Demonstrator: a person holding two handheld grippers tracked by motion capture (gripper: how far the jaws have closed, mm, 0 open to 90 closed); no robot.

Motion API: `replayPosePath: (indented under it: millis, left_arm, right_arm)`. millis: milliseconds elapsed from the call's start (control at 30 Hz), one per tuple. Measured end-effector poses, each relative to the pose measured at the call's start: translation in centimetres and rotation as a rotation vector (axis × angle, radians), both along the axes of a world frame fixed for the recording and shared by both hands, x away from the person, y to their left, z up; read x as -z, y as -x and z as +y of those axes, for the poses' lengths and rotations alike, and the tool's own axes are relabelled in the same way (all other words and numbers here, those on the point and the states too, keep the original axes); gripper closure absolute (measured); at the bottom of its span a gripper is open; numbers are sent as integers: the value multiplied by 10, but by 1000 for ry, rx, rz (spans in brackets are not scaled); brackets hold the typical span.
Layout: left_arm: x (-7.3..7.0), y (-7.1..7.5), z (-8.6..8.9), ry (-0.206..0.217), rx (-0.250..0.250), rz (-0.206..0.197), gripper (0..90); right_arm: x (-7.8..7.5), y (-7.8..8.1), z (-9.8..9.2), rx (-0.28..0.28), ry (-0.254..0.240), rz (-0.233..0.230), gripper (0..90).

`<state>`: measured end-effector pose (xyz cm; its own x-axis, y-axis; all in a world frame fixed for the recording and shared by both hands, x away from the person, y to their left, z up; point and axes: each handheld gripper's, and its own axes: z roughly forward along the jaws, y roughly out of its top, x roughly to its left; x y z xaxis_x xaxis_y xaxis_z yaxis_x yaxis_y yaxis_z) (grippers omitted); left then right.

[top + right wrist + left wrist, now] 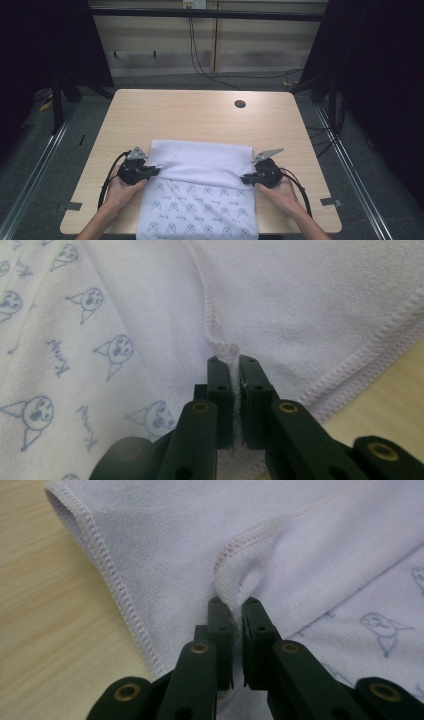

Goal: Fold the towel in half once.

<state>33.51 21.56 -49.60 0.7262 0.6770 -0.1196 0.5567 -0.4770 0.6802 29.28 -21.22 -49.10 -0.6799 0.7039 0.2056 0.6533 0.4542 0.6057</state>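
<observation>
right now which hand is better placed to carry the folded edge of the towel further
Neither alone. The left claw pinches the towel's folded hem at its left corner, and the right claw pinches the right corner. Both sit level on the fold, so moving together looks best.

Far half of table (pixel 200 112) bare wood — open passage across it, save a small round hole (pixel 240 104) near the back edge. Near half taken by the towel (pixel 200 165), with both grippers at its folded edge. Narrow bare strips left and right of the cloth. Dark posts (pixel 57 95) flanking the table — tight sideways.
</observation>
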Motion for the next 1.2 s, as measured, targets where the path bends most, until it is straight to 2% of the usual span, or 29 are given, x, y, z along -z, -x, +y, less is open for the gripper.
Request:
replayPosePath:
  millis: [100,233,300,500,567,633,700,767,933,1000,1067,1133,1200]
  left_arm:
    - [1,-8,-1,-1,-17,-14,849]
    - [3,-21,-2,26,-47,-15,849]
    - [4,-29,-2,26,-57,-23,849]
    - [5,-55,-9,32,-85,-25,849]
    - [7,-63,-10,55,-98,-17,849]
    - [7,-70,-11,59,-98,-16,849]
    - [9,-78,-12,82,-119,-18,849]
    - [12,-83,-13,99,-134,-31,848]
    - [9,-98,-22,53,-148,-35,848]
    - [7,-105,-25,28,-156,-37,847]
    - [7,-110,-26,12,-170,-39,847]
    - [8,-112,-24,47,-189,-24,846]
    - [9,-111,-21,62,-186,-30,846]
  right_arm:
    - [1,-16,-2,34,-1,-5,861]
    - [1,-38,-2,76,18,-16,861]
    - [2,-49,-2,98,17,-17,861]
    - [2,-78,-3,137,30,-21,861]
    - [3,-86,-4,151,28,-22,861]
    - [4,-96,-7,162,18,-26,861]
    - [5,-102,-8,175,8,-24,862]
    - [5,-106,-8,154,33,-54,862]
    - [5,-119,-8,191,47,-60,862]
    - [4,-124,-7,198,65,-60,862]
    - [4,-128,-2,210,88,-79,862]
    - [4,-132,3,217,103,-88,862]
    - [5,-135,1,229,80,-86,863]
